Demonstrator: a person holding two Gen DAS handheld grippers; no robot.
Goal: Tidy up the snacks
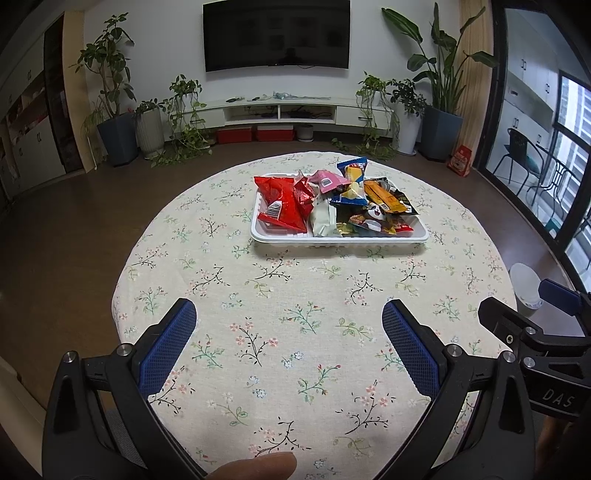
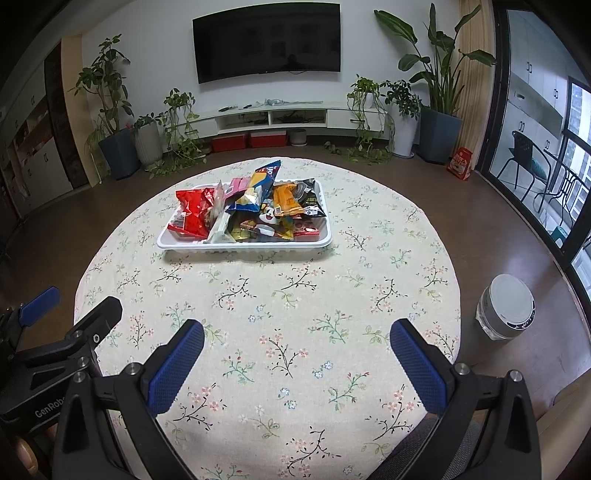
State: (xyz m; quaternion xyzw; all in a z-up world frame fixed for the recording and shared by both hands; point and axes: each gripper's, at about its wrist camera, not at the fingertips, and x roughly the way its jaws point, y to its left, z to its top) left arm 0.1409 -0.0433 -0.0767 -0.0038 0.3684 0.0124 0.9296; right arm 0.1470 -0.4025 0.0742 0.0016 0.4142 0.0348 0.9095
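**Snacks heaped in a white tray, both grippers empty**

Nearest: left gripper [image 1: 289, 343] and right gripper [image 2: 297, 363], fingers spread wide, holding nothing, above a floral tablecloth [image 1: 295, 369]. Mid-table: snacks [image 1: 332, 201] piled in a white tray [image 1: 338, 239]. Probably light, crinkly, slippery and crushable; best pinched at a flat sealed edge, such as on the red packet [image 1: 282, 201]. Beyond: television [image 1: 276, 35].

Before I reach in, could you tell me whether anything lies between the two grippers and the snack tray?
Nothing visible does: only bare floral tablecloth lies between the open left gripper, the open right gripper and the white tray.
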